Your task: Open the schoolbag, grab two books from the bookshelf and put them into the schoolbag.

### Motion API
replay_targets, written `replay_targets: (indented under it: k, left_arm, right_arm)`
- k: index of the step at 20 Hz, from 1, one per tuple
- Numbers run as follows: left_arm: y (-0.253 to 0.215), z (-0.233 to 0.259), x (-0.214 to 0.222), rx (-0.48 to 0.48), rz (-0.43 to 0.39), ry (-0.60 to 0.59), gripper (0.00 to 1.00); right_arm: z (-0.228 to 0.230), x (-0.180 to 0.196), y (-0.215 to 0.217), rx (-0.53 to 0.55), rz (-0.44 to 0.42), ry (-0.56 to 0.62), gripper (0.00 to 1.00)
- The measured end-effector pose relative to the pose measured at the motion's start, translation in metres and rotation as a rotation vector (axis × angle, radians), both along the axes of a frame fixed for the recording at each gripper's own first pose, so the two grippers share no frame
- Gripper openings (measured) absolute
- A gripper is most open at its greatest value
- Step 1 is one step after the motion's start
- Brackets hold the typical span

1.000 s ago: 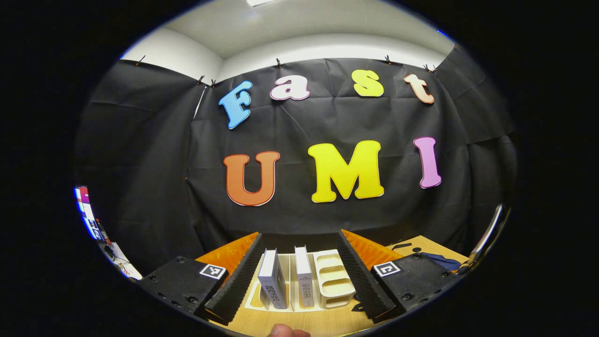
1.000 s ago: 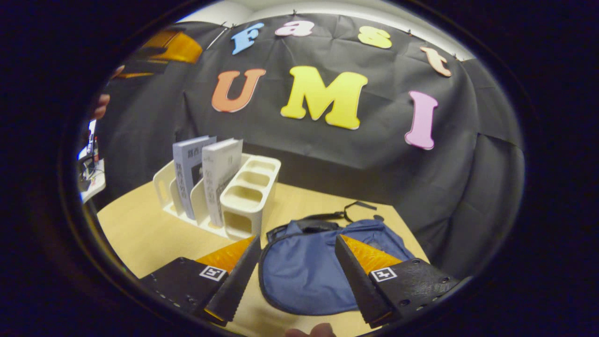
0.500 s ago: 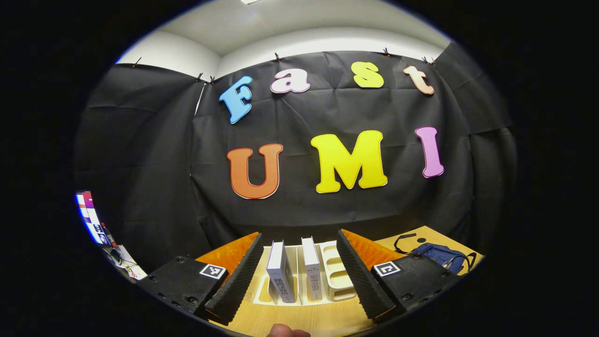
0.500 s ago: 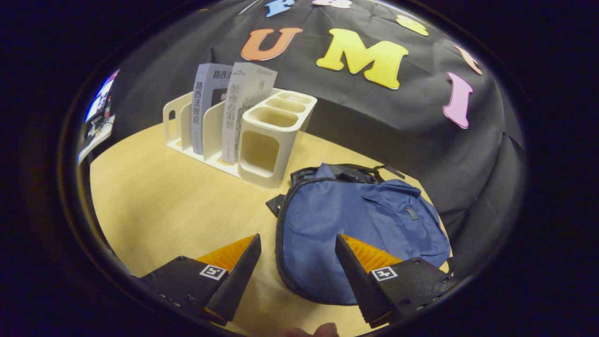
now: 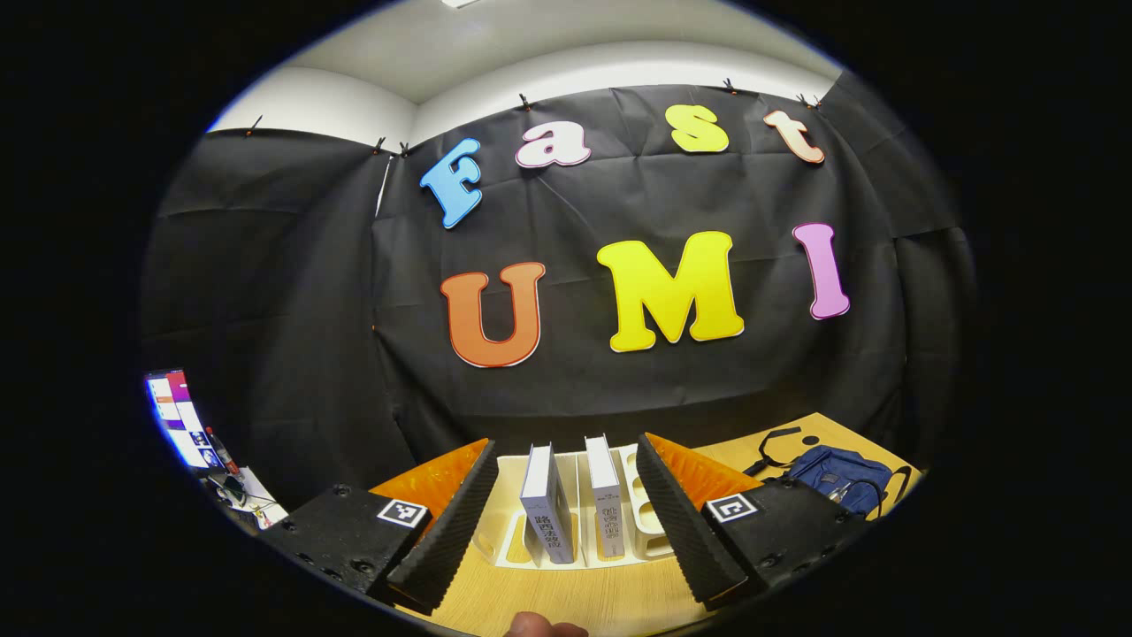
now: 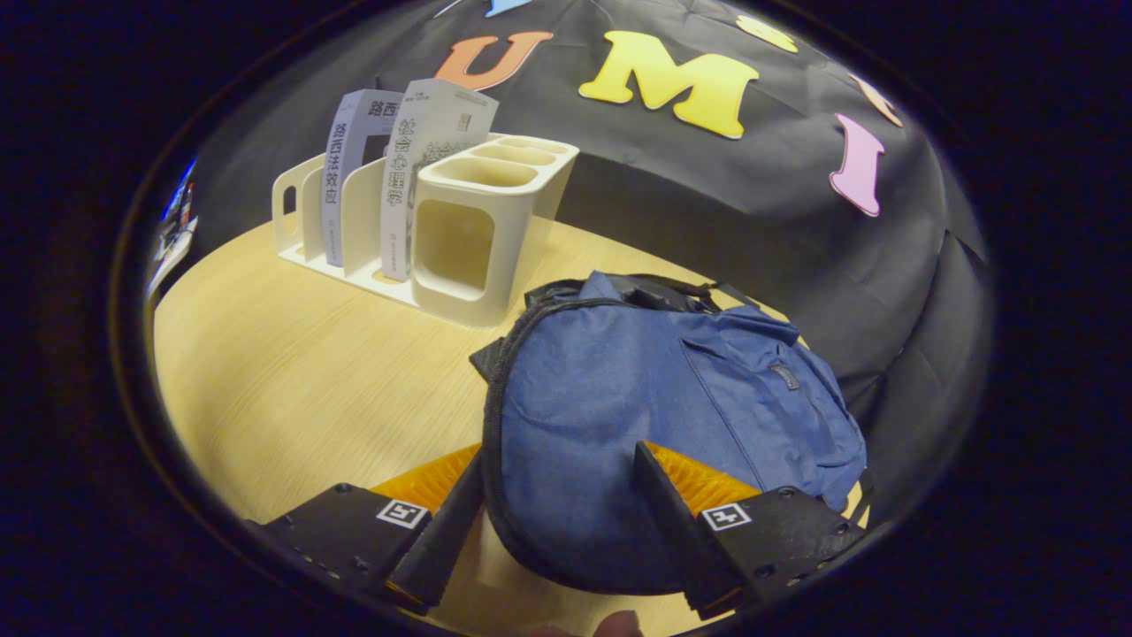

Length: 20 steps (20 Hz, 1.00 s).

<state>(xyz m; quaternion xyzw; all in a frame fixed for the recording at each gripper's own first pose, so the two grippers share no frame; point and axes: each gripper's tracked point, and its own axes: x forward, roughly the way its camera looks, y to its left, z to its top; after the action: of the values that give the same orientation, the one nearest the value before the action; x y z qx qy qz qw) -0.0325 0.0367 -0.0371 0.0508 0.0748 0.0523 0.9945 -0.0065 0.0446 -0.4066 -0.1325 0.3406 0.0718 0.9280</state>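
Observation:
A blue schoolbag (image 6: 654, 416) lies flat on the wooden table (image 6: 292, 372), its zipper shut along the left edge. My right gripper (image 6: 557, 522) hangs open just over the bag's near end, one finger on each side of that end. A cream bookshelf (image 6: 460, 239) stands upright behind the bag with two books (image 6: 411, 168) in its slots. In the left gripper view my left gripper (image 5: 562, 513) is open and faces the bookshelf (image 5: 575, 548), the two books (image 5: 575, 504) showing between its fingers but farther off. The schoolbag (image 5: 836, 473) lies far right.
Black cloth walls close the table at the back and right. A screen and small clutter (image 5: 190, 425) sit beyond the table's left side. A fingertip (image 5: 539, 626) shows at the bottom edge of the left gripper view.
My right gripper has dropped and moved forward onto the near end of the schoolbag, which now looks bigger. My left gripper has tilted down slightly, bringing more of the bag into sight.

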Motion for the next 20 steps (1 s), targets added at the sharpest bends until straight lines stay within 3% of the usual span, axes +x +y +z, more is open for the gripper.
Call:
replay_targets:
  k: [1,3,5,9,10,11,14,20]
  left_arm:
    - [-0.001,0.001,0.001,-0.006,-0.002,0.000,0.98]
    - [-0.004,0.000,0.002,-0.024,-0.002,0.001,0.98]
    - [-0.006,0.000,0.005,-0.041,-0.001,0.005,0.99]
    - [-0.003,0.002,0.012,-0.037,0.006,-0.005,0.99]
    - [-0.002,0.002,0.013,-0.037,0.008,-0.008,0.99]
    - [0.001,0.002,0.016,-0.037,0.012,-0.008,0.99]
    - [0.006,-0.003,0.021,-0.045,0.018,0.001,0.99]
    - [0.015,-0.010,0.049,-0.072,0.020,0.034,0.99]
  right_arm:
    - [-0.001,0.002,-0.002,0.009,-0.008,0.006,0.98]
    - [0.003,0.003,-0.003,0.025,-0.021,0.020,0.91]
    - [0.008,0.001,0.005,0.066,-0.008,0.043,0.71]
    - [0.033,0.002,0.010,0.077,0.007,0.027,0.04]
    - [0.036,0.006,0.009,0.088,0.004,0.038,0.07]
    - [0.037,0.006,0.007,0.120,-0.001,0.043,0.00]
    - [0.070,0.010,0.000,0.192,-0.023,0.055,0.00]
    - [0.141,0.025,-0.038,0.195,-0.046,-0.035,0.00]
